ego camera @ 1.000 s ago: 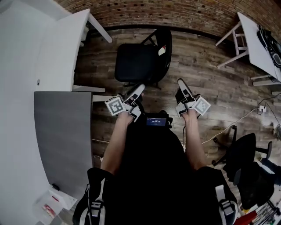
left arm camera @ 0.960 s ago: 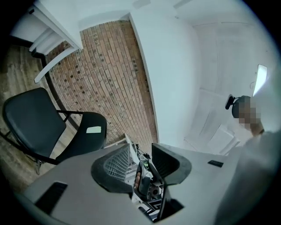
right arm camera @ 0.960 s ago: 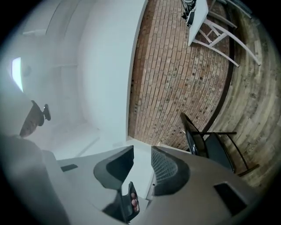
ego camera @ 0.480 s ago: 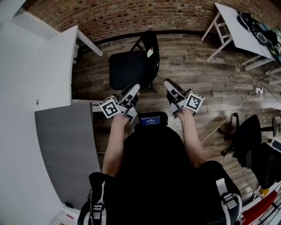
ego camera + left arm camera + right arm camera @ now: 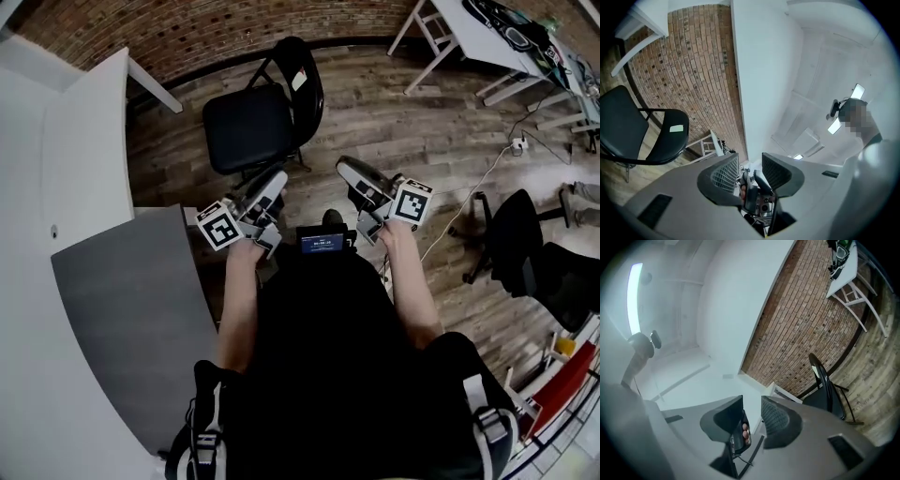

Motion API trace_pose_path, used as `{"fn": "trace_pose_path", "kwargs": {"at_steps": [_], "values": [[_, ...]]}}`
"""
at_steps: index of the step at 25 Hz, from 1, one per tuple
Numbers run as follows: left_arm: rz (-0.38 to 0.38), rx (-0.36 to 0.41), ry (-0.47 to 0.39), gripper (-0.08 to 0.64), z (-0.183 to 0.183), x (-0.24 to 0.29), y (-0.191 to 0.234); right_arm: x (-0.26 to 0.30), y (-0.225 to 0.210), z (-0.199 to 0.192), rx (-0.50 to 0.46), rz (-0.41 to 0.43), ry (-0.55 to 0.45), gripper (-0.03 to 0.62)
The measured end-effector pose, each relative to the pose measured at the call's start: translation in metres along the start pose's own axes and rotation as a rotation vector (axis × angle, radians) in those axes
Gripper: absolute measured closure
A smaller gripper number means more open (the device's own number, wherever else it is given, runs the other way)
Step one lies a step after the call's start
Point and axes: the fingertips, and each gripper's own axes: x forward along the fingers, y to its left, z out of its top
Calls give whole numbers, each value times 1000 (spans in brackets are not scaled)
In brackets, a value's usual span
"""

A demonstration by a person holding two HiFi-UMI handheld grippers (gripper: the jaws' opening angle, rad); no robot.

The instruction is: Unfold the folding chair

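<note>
Chair: the black folding chair [image 5: 248,127] with padded seat and curved backrest stands opened on the wood-plank floor [image 5: 412,122], upper centre-left of the head view, just beyond both tools and apart from them
Left tool: the grey left tool [image 5: 272,180] is at centre-left of the head view and points toward the seat's near edge; its jaws stand a moderate gap apart with nothing held
Right tool: the grey right tool [image 5: 349,169] is at centre, beside the chair's right side; its jaws are likewise parted and empty
Head view alone: a white bench [image 5: 56,141] along the left edge, a grey panel [image 5: 131,309] at lower left, a white trestle bench [image 5: 487,28] at upper right, a black office chair [image 5: 525,244] at the right edge, a white cable [image 5: 469,202] on the floor
Left gripper view adds: the chair side-on at the left edge, a white label [image 5: 676,128] on its backrest, lit ceiling panels [image 5: 833,127] at right
Right gripper view adds: the chair edge-on at right centre before the red brick wall [image 5: 806,333], a long ceiling light [image 5: 633,296] at upper left
</note>
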Motion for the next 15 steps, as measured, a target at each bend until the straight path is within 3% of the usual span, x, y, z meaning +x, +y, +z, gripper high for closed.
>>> {"fn": "trace_pose_path", "kwargs": {"at_steps": [8,15], "values": [[1,-79,17,394,-33,-17,13,-7,9,-18,-32,-28,48,466],[35,-22,-30,397,-47,-38,-24,-12,42,-37,-82,67,130,482]]}}
